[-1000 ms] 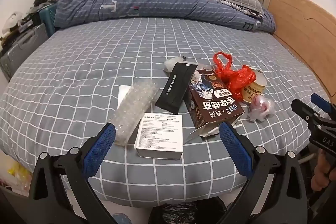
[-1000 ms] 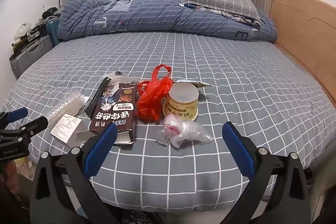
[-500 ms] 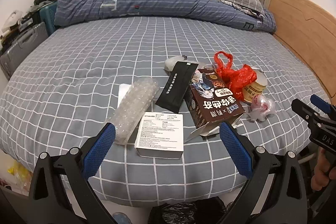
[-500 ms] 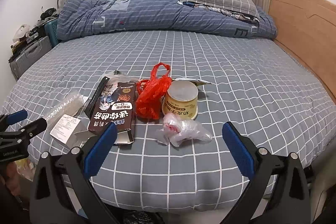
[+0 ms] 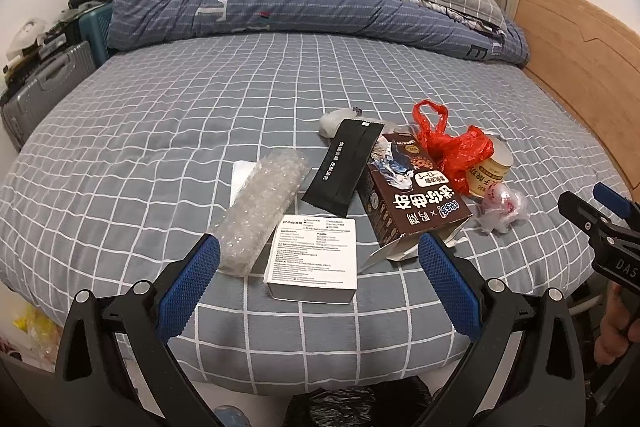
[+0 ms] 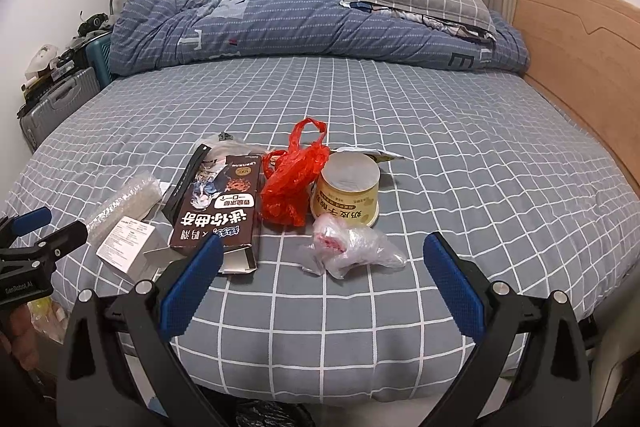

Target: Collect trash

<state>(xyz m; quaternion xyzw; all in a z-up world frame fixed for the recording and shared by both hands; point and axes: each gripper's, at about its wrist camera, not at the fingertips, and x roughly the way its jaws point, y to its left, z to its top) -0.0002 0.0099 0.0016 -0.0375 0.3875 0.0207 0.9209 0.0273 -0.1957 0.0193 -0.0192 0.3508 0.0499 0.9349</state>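
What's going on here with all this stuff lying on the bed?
A person holds a gripper in each hand, about to collect trash off the bed. Both the left gripper and the right gripper are open and hold nothing. The trash lies in a loose pile near the bed's front edge: a white box, bubble wrap, a black wrapper, a brown cookie box, a red plastic bag, a yellow tub and a crumpled clear bag.
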